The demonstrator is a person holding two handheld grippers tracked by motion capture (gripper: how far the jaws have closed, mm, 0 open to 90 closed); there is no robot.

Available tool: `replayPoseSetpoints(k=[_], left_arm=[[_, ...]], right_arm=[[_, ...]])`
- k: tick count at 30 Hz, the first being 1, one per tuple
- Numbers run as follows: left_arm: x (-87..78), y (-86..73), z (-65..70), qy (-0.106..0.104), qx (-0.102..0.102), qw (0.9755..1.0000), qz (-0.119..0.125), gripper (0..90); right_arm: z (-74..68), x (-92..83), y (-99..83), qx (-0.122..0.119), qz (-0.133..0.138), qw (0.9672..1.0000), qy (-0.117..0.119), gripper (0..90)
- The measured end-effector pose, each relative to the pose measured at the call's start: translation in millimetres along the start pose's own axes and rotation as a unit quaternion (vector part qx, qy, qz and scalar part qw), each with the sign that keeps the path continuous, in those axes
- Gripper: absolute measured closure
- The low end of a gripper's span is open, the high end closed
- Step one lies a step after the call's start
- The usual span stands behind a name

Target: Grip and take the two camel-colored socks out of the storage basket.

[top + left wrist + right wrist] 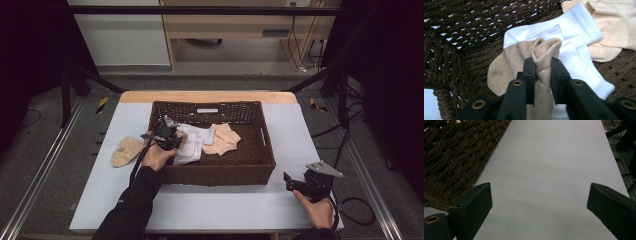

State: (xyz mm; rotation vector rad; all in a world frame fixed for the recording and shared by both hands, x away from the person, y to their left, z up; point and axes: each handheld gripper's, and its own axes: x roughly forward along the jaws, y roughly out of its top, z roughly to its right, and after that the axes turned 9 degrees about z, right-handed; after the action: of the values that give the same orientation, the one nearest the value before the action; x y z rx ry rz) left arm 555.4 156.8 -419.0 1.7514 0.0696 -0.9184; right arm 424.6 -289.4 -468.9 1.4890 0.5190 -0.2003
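- The surface (220,200) under your hands is pale grey, and the wicker basket (220,172) sits near its middle, taking up the far half.
- Inside the basket, a white sock (584,62) lies left of centre, with a peach sock (614,27) just beside it on the right, their edges touching.
- Another tan sock (125,151) lies on the surface just outside the basket's left wall.
- Your left tool (543,67) is over the basket's left end, jaws pinching a bunched fold of a tan sock (506,67), which drapes over the white one.
- Your right tool (539,195) rests on the surface off the basket's near right corner, jaws spread wide with bare surface between them.
- Whether the pinched sock's toe rests on the wicker is hard to tell.
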Motion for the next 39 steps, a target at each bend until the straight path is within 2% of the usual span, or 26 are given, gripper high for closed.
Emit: replayPoseSetpoints(k=[2,4,5,6,7,10,12,15,16,17,18,19,21,22,23,27,28,29,30,31,34,35,36,37,38,39], left_arm=[[-1.3,0.4,-0.3,-0.001,0.000,1.0000,0.003,79.8],[-4.1,0.8,-1.2,-0.003,-0.005,0.9998,0.017,80.8],[-8.9,2.3,-2.4,-0.005,-0.010,0.9992,0.039,81.1],[-8.9,2.3,-2.4,-0.005,-0.010,0.9992,0.039,81.3],[-13.5,4.5,-2.7,-0.007,-0.017,0.9980,0.060,81.5],[-21.2,7.4,-2.9,-0.004,-0.011,0.9959,0.090,81.7],[-22.9,8.2,-2.5,-0.003,-0.011,0.9951,0.098,81.7],[-33.1,14.0,0.0,-0.006,-0.016,0.9897,0.142,81.8],[-33.1,14.0,0.0,-0.006,-0.016,0.9897,0.142,81.9],[-36.4,15.8,0.4,-0.007,-0.018,0.9881,0.152,81.9],[-39.7,17.9,0.7,-0.009,-0.023,0.9863,0.163,82.0],[-46.0,21.4,0.7,-0.011,-0.020,0.9829,0.183,82.0],[-53.2,25.5,0.7,-0.016,-0.033,0.9806,0.193,82.1],[-53.2,25.5,0.7,-0.016,-0.033,0.9806,0.193,82.1],[-61.0,29.1,1.1,-0.021,-0.038,0.9768,0.210,82.1],[-76.8,36.0,4.2,-0.028,-0.036,0.9709,0.235,82.1],[-76.8,36.0,4.2,-0.028,-0.036,0.9709,0.235,82.2],[-84.6,38.6,5.6,-0.033,-0.035,0.9676,0.248,82.2],[-84.6,38.6,5.6,-0.033,-0.035,0.9676,0.248,82.2],[-92.4,40.5,6.5,-0.037,-0.036,0.9643,0.260,82.2],[-99.1,41.9,6.7,-0.040,-0.036,0.9622,0.267,82.2],[-106.2,42.8,6.1,-0.042,-0.036,0.9600,0.275,82.2],[-106.2,42.8,6.1,-0.042,-0.036,0.9600,0.275,82.2],[-113.1,42.9,5.0,-0.042,-0.036,0.9582,0.281,82.2],[-113.1,42.9,5.0,-0.042,-0.036,0.9582,0.281,82.2],[-119.8,42.1,3.5,-0.044,-0.039,0.9557,0.288,82.2]], right_arm=[[-0.1,-0.1,0.0,0.000,0.000,1.0000,0.000,6.4],[0.0,-0.1,0.1,0.000,0.000,1.0000,0.000,6.4],[0.0,-0.1,0.1,0.001,0.000,1.0000,0.000,6.4],[0.0,-0.1,0.1,0.001,0.000,1.0000,0.000,6.4],[0.0,-0.1,0.1,0.001,0.000,1.0000,0.000,6.4],[0.1,0.1,0.1,0.001,-0.001,1.0000,0.000,6.4],[0.1,0.2,0.1,0.000,-0.001,1.0000,-0.001,6.4],[0.1,0.0,0.1,0.000,-0.001,1.0000,-0.001,6.4],[0.1,0.0,0.1,0.000,-0.001,1.0000,-0.001,6.4],[0.2,-0.1,0.1,0.001,-0.001,1.0000,-0.001,6.4],[0.2,0.0,0.1,0.001,-0.001,1.0000,-0.001,6.4],[0.2,0.0,0.1,0.001,-0.001,1.0000,-0.001,6.4],[0.2,0.0,0.1,0.001,-0.001,1.0000,-0.001,6.4],[0.2,0.0,0.1,0.001,-0.001,1.0000,-0.001,6.4],[0.2,0.0,0.1,0.001,-0.001,1.0000,-0.001,6.4],[0.1,0.0,0.1,0.001,-0.001,1.0000,-0.002,6.4],[0.2,-0.1,0.1,0.001,-0.001,1.0000,-0.002,6.4],[0.2,-0.1,0.1,0.001,-0.001,1.0000,-0.002,6.4],[0.4,-0.1,0.1,0.000,-0.001,1.0000,-0.002,6.4],[0.3,-0.2,0.1,0.001,-0.002,1.0000,-0.002,6.4],[0.2,-0.1,0.1,0.001,-0.002,1.0000,-0.002,6.4],[0.3,-0.1,0.1,0.000,-0.001,1.0000,-0.002,6.4],[0.4,-0.1,0.1,0.000,-0.001,1.0000,-0.002,6.4],[0.4,-0.2,0.1,0.001,-0.001,1.0000,-0.002,6.4],[0.4,-0.2,0.1,0.001,-0.001,1.0000,-0.002,6.4],[0.4,-0.2,0.1,0.001,-0.002,1.0000,-0.002,6.4]])
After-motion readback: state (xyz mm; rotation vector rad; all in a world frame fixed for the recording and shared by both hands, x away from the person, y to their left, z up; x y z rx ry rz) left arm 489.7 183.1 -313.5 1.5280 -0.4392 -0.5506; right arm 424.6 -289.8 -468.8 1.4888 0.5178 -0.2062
